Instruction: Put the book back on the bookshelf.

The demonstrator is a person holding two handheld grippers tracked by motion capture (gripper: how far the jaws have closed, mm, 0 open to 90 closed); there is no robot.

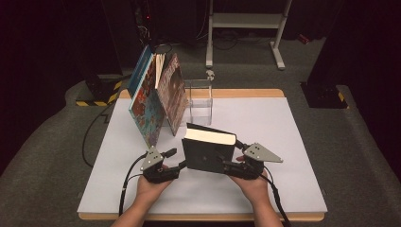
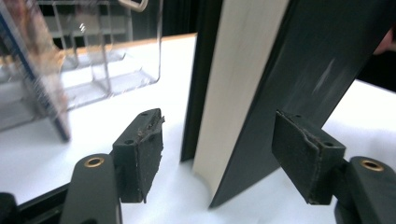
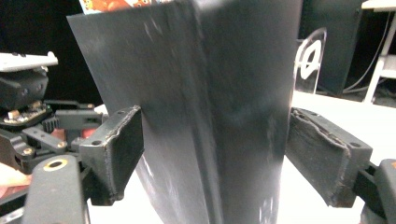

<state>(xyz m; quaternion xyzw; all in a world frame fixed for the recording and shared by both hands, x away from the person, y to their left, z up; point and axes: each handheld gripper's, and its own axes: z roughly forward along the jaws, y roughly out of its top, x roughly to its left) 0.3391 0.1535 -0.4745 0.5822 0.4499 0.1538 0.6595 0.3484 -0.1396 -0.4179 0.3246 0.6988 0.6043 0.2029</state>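
A black hardcover book (image 1: 208, 151) stands on its lower edge on the white table top (image 1: 283, 142), with its pale page block (image 2: 233, 93) turned toward my left gripper (image 1: 177, 159). The left gripper (image 2: 222, 156) is open. The book's fore edge sits between its pads (image 2: 140, 149), and the left pad is clearly off the cover. My right gripper (image 1: 231, 152) straddles the spine (image 3: 210, 116) from the other side. The right gripper (image 3: 219, 156) is open, its pads (image 3: 322, 158) very close to both covers with a thin gap showing.
Two large colourful picture books (image 1: 151, 104) lean together just behind the left gripper. A clear acrylic holder (image 1: 198, 101) stands beside them. The table's front edge (image 1: 203, 216) lies close under the person's wrists. A white rack (image 1: 246, 23) stands on the floor beyond.
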